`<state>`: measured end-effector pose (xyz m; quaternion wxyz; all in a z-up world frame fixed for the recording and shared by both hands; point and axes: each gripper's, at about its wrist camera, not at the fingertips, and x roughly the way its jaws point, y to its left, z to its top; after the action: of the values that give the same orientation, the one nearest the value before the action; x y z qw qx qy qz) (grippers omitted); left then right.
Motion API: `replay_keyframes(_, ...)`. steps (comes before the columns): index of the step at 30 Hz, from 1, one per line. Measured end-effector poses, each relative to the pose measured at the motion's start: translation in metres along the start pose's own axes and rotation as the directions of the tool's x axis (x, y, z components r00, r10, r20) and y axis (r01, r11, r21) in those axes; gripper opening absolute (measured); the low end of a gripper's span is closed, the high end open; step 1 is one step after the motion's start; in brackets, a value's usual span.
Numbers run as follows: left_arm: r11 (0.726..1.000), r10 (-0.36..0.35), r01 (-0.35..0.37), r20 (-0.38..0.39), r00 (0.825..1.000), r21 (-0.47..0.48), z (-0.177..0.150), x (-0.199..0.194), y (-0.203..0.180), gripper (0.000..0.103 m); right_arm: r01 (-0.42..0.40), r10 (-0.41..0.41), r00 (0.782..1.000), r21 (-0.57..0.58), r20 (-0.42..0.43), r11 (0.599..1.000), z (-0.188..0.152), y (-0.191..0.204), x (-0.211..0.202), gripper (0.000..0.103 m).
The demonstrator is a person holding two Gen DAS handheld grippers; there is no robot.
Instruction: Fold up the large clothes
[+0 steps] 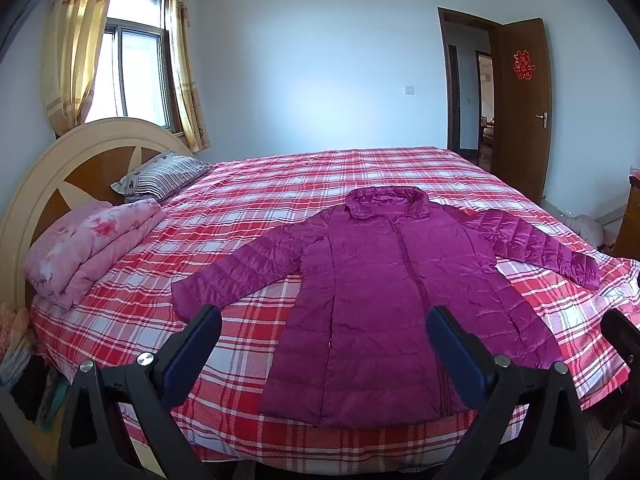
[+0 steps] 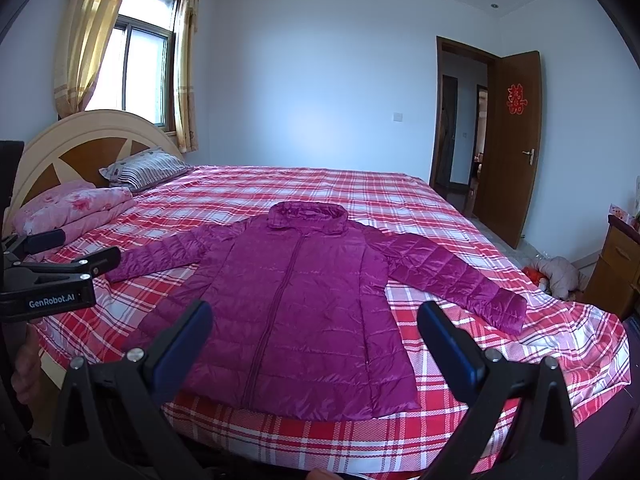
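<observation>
While the magenta down jacket lies flat, front up and zipped, sleeves spread, on the red plaid bedspread, hem at the near bed edge, both tools hang short of that hem. Left gripper: jaws released, nothing held. Right gripper: same, spread wide, empty. Folded pink quilt well left of jacket, by headboard.

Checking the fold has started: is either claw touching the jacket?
Apart. Both wrist views show the left claw and right claw open, short of the jacket.
</observation>
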<state>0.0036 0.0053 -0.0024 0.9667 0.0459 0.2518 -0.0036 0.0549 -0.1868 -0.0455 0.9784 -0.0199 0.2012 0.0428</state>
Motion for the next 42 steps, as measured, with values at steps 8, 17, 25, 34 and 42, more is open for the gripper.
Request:
replay_keyframes(8, 1.0, 0.004, -0.004, 0.002, 1.0, -0.007, 0.001, 0.001, 0.003, 0.102, -0.001, 0.001, 1.0, 0.0, -0.002, 1.0, 0.0, 0.0, 0.0, 0.103)
replay_keyframes(17, 1.0, 0.003, -0.003, -0.009, 1.0, -0.013, 0.001, 0.005, 0.005, 0.102, -0.008, 0.008, 1.0, 0.004, -0.011, 1.0, -0.003, -0.001, 0.001, 0.103)
replay_keyframes(25, 1.0, 0.005, -0.005, -0.024, 1.0, -0.015, 0.0, 0.009, 0.006, 0.102, -0.013, 0.013, 1.0, 0.006, -0.021, 1.0, -0.003, 0.0, 0.004, 0.103)
replay_keyframes(34, 1.0, 0.011, -0.011, -0.031, 0.999, -0.015, -0.001, 0.013, 0.008, 0.102, -0.023, 0.024, 0.999, 0.01, -0.033, 1.0, -0.005, -0.001, 0.007, 0.103)
replay_keyframes(42, 1.0, 0.012, -0.013, -0.029, 0.999, -0.016, -0.001, 0.014, 0.01, 0.102, -0.025, 0.025, 0.999, 0.01, -0.036, 1.0, -0.004, -0.001, 0.007, 0.103)
